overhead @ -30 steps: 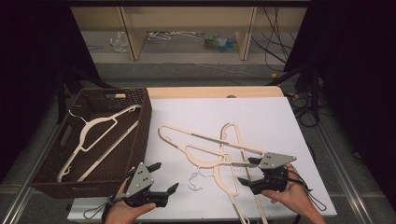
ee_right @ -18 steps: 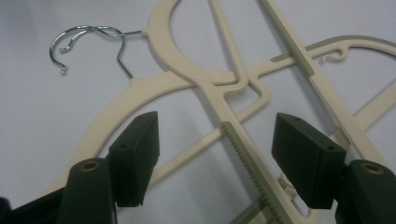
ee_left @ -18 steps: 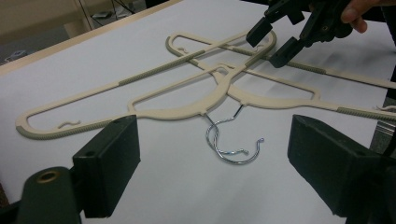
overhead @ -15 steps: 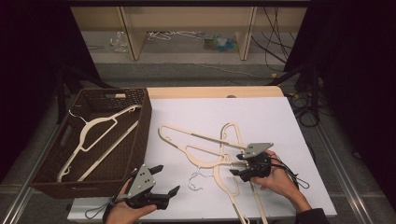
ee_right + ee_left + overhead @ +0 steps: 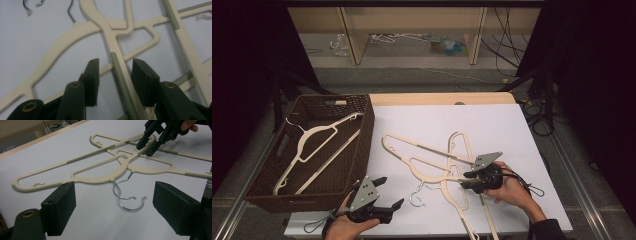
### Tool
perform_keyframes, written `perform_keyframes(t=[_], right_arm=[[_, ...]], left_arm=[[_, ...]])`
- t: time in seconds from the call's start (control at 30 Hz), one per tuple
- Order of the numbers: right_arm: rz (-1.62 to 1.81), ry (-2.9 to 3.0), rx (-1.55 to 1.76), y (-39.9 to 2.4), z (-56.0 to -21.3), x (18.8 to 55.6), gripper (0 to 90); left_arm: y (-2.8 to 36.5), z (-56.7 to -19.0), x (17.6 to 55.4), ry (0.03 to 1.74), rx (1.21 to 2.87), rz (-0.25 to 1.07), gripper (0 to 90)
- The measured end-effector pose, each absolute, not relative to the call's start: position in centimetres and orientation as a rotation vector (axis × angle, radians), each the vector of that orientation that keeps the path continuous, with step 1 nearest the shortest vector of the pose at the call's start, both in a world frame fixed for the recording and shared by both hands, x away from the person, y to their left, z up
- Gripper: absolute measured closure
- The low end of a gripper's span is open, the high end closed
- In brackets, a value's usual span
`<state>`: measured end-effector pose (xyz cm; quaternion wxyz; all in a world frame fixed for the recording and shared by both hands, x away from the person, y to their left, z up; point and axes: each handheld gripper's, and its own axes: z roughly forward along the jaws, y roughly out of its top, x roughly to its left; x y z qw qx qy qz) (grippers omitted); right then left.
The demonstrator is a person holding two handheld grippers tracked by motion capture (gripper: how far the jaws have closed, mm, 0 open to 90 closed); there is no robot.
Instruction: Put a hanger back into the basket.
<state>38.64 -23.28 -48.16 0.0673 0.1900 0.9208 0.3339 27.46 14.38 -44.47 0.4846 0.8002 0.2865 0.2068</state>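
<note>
Lying left: dark woven wicker basket (image 5: 362, 130), one cream plastic hanger (image 5: 319, 150) inside. Left gripper (image 5: 384, 195): low, near table edge, jaws spread, empty. Tangled cream plastic hangers (image 5: 427, 155) on white sheet (image 5: 492, 125). Right gripper (image 5: 468, 179): tilted down, jaws parted astride ribbed bar (image 5: 122, 82). Risk, judged: lift dragging crossed neighbours, snagging chrome hooks (image 5: 126, 197).

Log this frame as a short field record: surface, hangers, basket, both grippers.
surface: white sheet on table
hangers: cream, overlapping in a pile on the sheet, metal hooks near front edge
basket: brown wicker, left of sheet, holds one hanger
left gripper: open, hovering at front edge, holds nothing
right gripper: open, jaws either side of a ribbed hanger bar
</note>
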Motion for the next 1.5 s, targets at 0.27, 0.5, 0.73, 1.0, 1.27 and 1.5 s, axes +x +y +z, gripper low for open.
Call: perform_keyframes(t=[0.27,0.5,0.73,1.0,1.27,1.5], right_arm=[[0.976,2.818,0.448,-23.2,-48.0,38.3,70.7],[0.936,2.851,0.322,-22.9,-47.6,38.0,79.1],[0.960,2.858,0.278,-22.9,-46.1,37.4,78.8],[0.929,2.874,0.221,-22.8,-43.5,36.2,78.5],[0.944,2.880,0.174,-23.1,-41.9,35.5,78.4],[0.948,2.877,0.149,-23.2,-41.3,35.1,78.4]], left_arm=[[14.5,-44.5,27.6,0.687,1.948,0.515,19.5],[14.6,-44.7,27.8,0.680,1.973,0.527,20.3],[14.0,-45.3,28.2,0.643,2.056,0.543,30.0],[12.3,-46.8,30.2,0.582,2.158,0.602,27.8],[9.8,-48.5,31.9,0.477,2.293,0.658,24.6],[8.7,-48.8,32.2,0.434,2.322,0.678,24.4]])
